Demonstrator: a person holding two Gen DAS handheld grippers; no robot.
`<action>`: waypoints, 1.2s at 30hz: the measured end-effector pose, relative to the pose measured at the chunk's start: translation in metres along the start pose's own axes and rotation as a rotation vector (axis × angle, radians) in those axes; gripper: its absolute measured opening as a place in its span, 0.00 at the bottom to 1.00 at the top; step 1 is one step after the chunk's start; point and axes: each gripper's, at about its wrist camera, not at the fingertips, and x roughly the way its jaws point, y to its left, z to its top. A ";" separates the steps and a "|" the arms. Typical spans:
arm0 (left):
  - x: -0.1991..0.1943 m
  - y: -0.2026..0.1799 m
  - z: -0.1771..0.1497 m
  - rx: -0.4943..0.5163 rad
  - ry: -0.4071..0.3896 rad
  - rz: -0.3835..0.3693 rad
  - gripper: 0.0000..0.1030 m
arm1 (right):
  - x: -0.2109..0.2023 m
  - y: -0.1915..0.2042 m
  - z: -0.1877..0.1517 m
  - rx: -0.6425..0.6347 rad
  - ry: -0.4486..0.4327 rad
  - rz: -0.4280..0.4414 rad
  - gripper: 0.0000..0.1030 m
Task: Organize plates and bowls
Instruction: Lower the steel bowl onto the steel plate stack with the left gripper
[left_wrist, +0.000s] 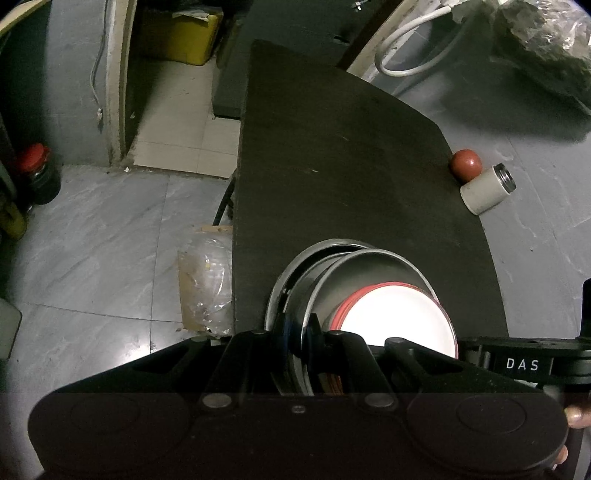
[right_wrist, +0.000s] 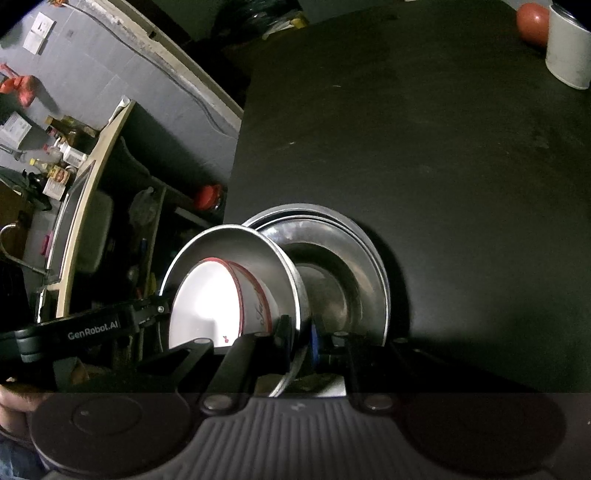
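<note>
A steel bowl (left_wrist: 369, 266) (right_wrist: 236, 243) is held tilted between both grippers, with a white red-rimmed bowl (left_wrist: 399, 317) (right_wrist: 207, 295) nested inside it. My left gripper (left_wrist: 299, 332) is shut on the bowl's rim on one side. On the opposite side, my right gripper (right_wrist: 299, 332) is shut on the same rim. Just behind and under the bowl, a stack of steel plates (left_wrist: 332, 245) (right_wrist: 351, 251) rests on the black table (left_wrist: 332, 147) (right_wrist: 443, 166). Whether the bowl's base touches the plates is hidden.
A red ball (left_wrist: 466, 164) (right_wrist: 532, 24) and a white cylindrical jar (left_wrist: 487, 188) (right_wrist: 569, 51) stand at the table's far right edge. The table's left edge (left_wrist: 236, 221) drops to a grey tiled floor holding a plastic-wrapped package (left_wrist: 203, 284).
</note>
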 end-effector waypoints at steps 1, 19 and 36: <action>0.001 0.000 0.000 -0.001 0.001 0.000 0.08 | 0.001 0.001 0.001 -0.002 0.001 0.000 0.11; 0.007 -0.001 0.003 0.009 0.013 0.000 0.07 | 0.000 0.001 0.003 0.015 -0.002 -0.016 0.11; 0.011 -0.001 0.004 0.007 0.018 0.002 0.08 | 0.004 0.001 0.003 0.032 -0.001 -0.019 0.11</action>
